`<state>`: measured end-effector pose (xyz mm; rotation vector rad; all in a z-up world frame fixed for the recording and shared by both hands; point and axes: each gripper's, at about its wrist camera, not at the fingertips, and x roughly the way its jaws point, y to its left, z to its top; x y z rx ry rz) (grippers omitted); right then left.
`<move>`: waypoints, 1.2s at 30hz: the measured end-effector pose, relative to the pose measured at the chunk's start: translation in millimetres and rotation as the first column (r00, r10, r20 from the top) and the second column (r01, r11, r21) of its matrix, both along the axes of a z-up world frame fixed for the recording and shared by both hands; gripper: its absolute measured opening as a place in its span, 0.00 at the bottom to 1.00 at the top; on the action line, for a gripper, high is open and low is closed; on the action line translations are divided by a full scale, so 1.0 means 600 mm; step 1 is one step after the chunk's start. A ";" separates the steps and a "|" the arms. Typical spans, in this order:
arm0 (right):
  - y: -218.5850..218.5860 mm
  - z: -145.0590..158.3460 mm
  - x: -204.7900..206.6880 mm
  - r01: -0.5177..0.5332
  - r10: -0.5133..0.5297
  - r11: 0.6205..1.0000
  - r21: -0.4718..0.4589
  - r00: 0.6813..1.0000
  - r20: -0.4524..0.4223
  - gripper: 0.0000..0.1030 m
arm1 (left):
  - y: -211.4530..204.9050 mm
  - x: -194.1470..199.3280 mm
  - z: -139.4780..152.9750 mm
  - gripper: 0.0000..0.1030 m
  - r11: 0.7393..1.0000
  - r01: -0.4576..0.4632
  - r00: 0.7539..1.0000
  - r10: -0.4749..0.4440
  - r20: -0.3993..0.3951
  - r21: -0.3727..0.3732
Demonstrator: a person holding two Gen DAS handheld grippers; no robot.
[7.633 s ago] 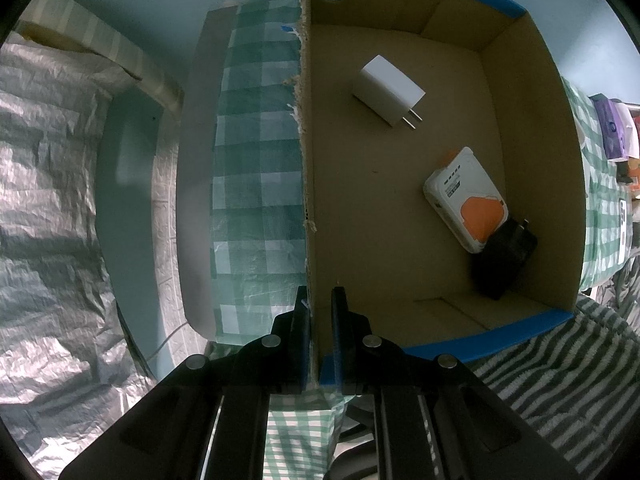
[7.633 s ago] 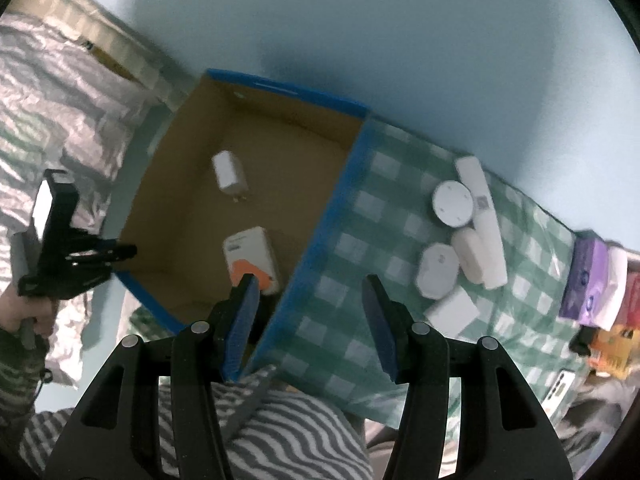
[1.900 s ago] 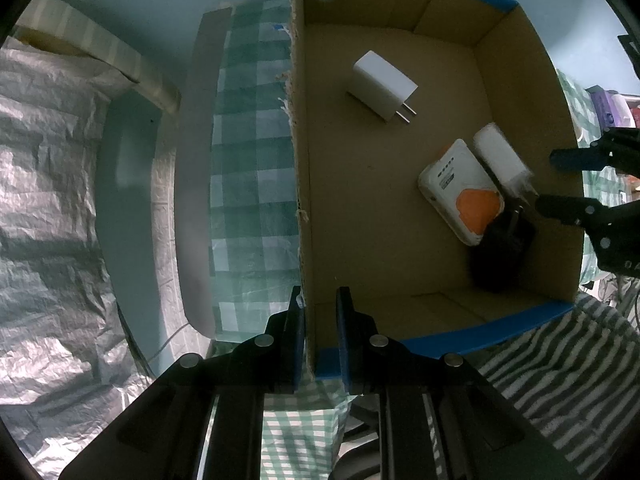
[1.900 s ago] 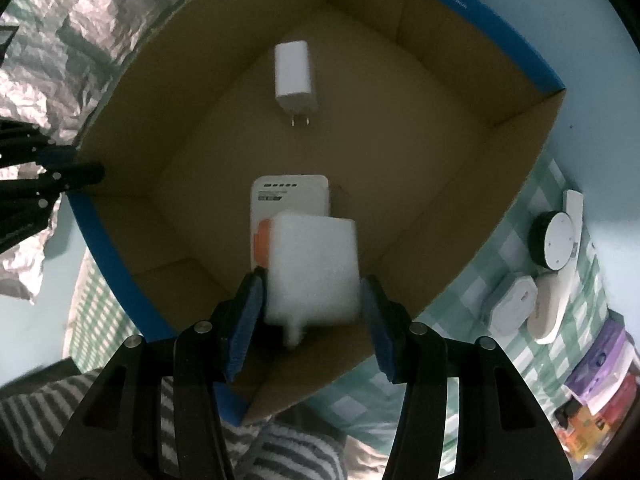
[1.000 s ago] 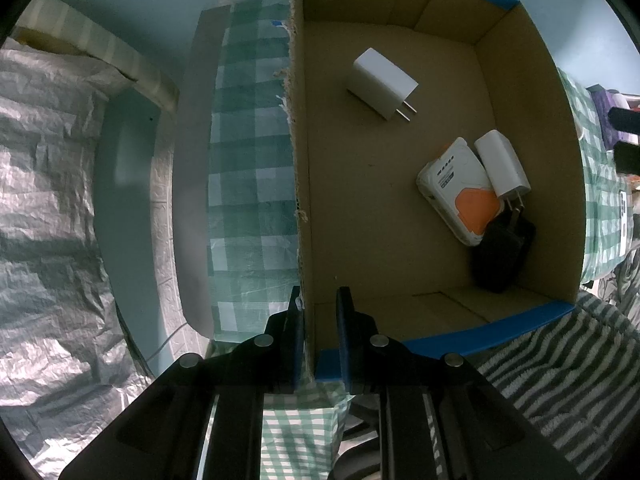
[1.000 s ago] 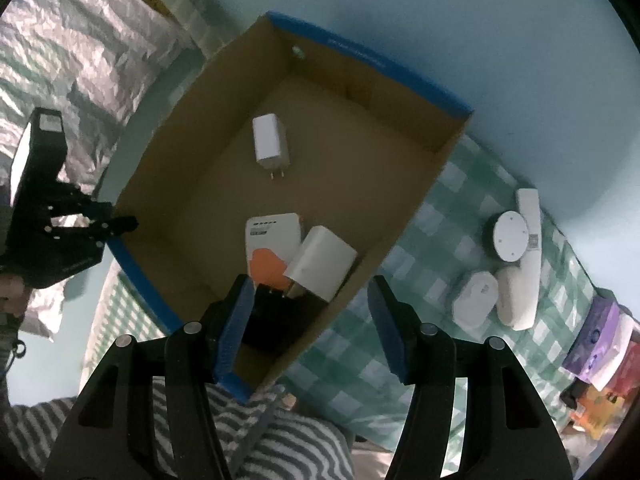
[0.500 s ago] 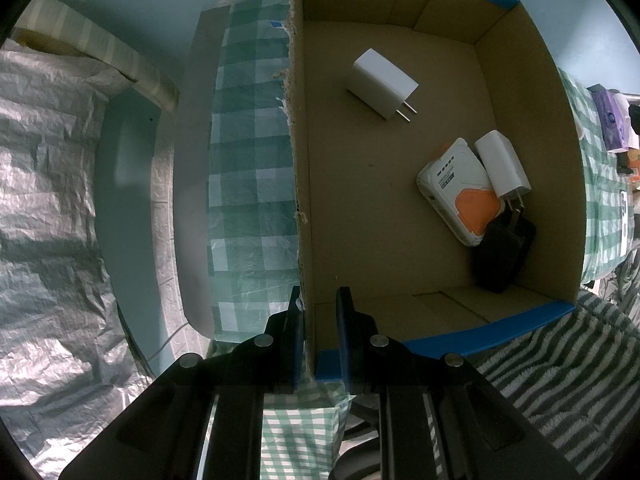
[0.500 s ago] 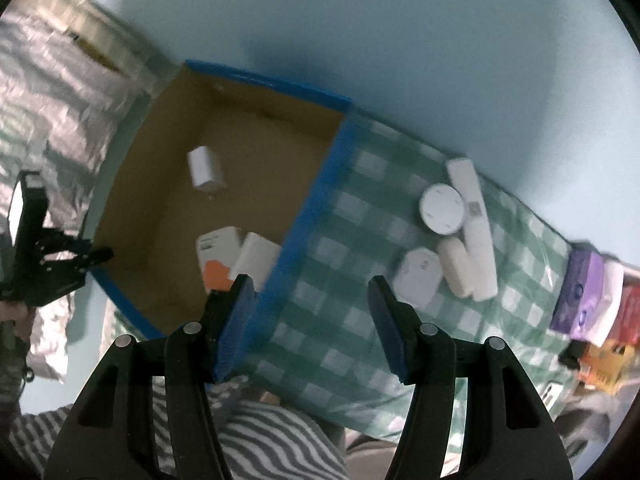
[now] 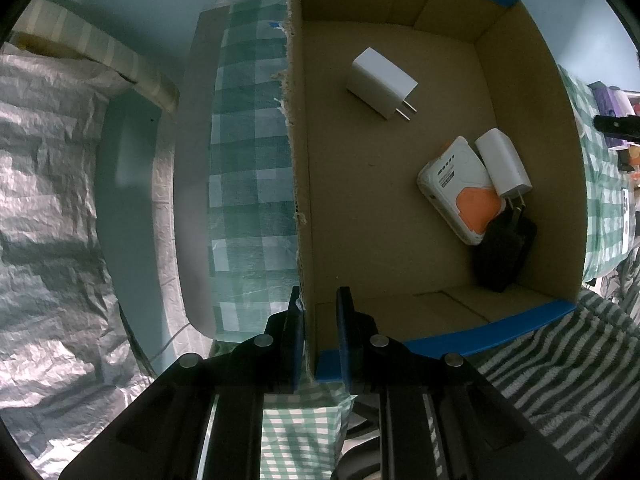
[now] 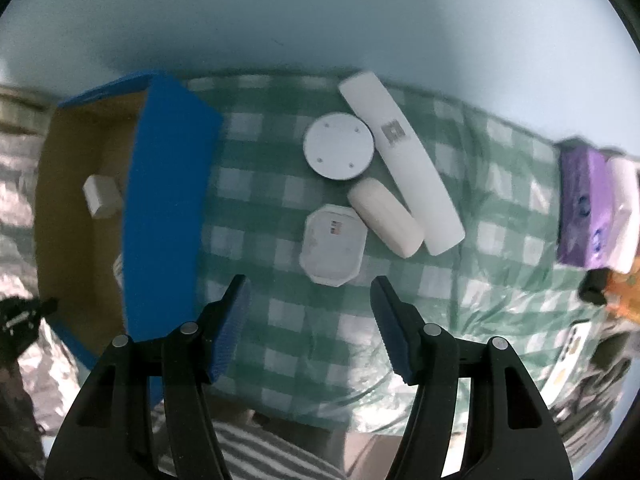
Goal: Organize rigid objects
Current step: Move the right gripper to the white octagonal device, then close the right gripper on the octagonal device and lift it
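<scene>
Box: the cardboard box [image 9: 400, 200] is held steady by the left gripper [image 9: 318, 344], which is clamped on its near corner wall.
Contents: a white charger [image 9: 382, 82], an orange-and-white unit [image 9: 460, 194], a second white charger [image 9: 504, 166] and a dark adapter [image 9: 504, 252] are seen inside.
Right gripper [image 10: 310, 324]: it is empty and half open, jaws having just been widening, poised above the checked cloth [image 10: 280, 320].
Remaining items: an octagonal white device [image 10: 334, 244], a round disc [image 10: 339, 146], an oval case [image 10: 384, 218] and a long white bar [image 10: 400, 140] are clustered beside the box.
Handling: the octagonal device is judged light, stiff and possibly slippery; it is best taken across opposite flat sides.
</scene>
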<state>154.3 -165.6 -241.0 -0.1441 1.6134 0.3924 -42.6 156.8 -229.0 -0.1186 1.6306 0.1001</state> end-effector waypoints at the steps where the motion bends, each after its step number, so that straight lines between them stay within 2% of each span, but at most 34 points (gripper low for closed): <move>1: -0.003 -0.011 0.005 0.015 -0.015 1.000 0.004 1.000 -0.014 0.61 | 0.000 0.000 0.000 0.14 1.000 0.000 1.000 0.000 0.000 0.000; 6: -0.009 -0.061 0.023 0.058 -0.059 0.998 -0.026 0.996 -0.065 0.61 | 0.002 0.001 0.001 0.15 1.000 0.002 1.000 -0.002 0.001 0.002; 17: 0.005 -0.115 0.043 0.082 -0.085 0.996 -0.041 0.991 -0.103 0.61 | 0.002 0.005 0.003 0.15 1.000 0.001 1.000 -0.001 0.004 0.000; 27: 0.018 -0.154 0.050 0.100 -0.108 0.993 -0.067 0.986 -0.129 0.61 | -0.001 0.008 0.001 0.15 1.000 0.002 1.000 -0.002 0.000 0.001; 33: 0.035 -0.157 0.045 0.073 -0.084 0.993 -0.094 0.990 -0.116 0.64 | -0.002 0.008 0.001 0.15 1.000 0.001 1.000 -0.001 0.000 0.000; 35: 0.049 -0.159 0.038 0.057 -0.069 0.993 -0.107 0.991 -0.111 0.63 | -0.002 0.009 0.001 0.15 1.000 0.000 1.000 0.000 0.000 0.000; 36: 0.054 -0.160 0.035 0.048 -0.060 0.991 -0.123 0.993 -0.102 0.60 | -0.002 0.009 0.001 0.15 1.000 0.000 1.000 0.000 0.000 0.000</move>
